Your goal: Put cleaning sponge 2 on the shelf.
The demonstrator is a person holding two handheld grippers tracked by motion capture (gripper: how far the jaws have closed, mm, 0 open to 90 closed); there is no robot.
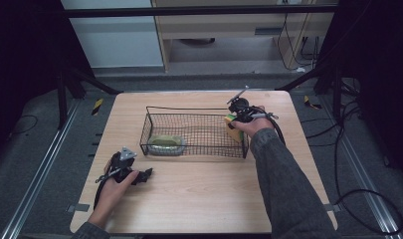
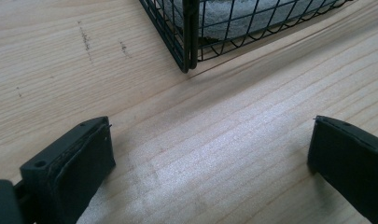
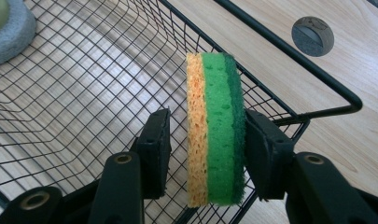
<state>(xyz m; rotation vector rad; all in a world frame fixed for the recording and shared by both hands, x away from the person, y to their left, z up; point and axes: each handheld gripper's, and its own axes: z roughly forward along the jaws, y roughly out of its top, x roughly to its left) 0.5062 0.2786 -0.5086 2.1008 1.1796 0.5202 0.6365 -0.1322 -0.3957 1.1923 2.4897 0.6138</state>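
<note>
A yellow and green sponge (image 3: pixel 214 130) stands on edge between the jaws of my right gripper (image 3: pixel 207 115), over the right end of a black wire basket (image 3: pixel 317 79). The right jaw touches the green side. A narrow gap shows between the left jaw and the yellow side, and the sponge is not squeezed. From above, the sponge (image 1: pixel 230 122) and the right gripper (image 1: pixel 235 119) sit at the right end of the basket (image 1: pixel 189 108). My left gripper (image 1: pixel 148 173) rests low on the table, in front of the basket's left corner (image 2: pixel 189 42), open and empty (image 2: pixel 210 126).
A grey and green pad (image 1: pixel 165 143) lies in the basket's left end, also seen as the pad (image 3: pixel 9 28) and the grey pad (image 2: pixel 252 18). A round grey disc (image 3: pixel 312 36) is set in the wooden table (image 1: pixel 204 194) beyond the basket.
</note>
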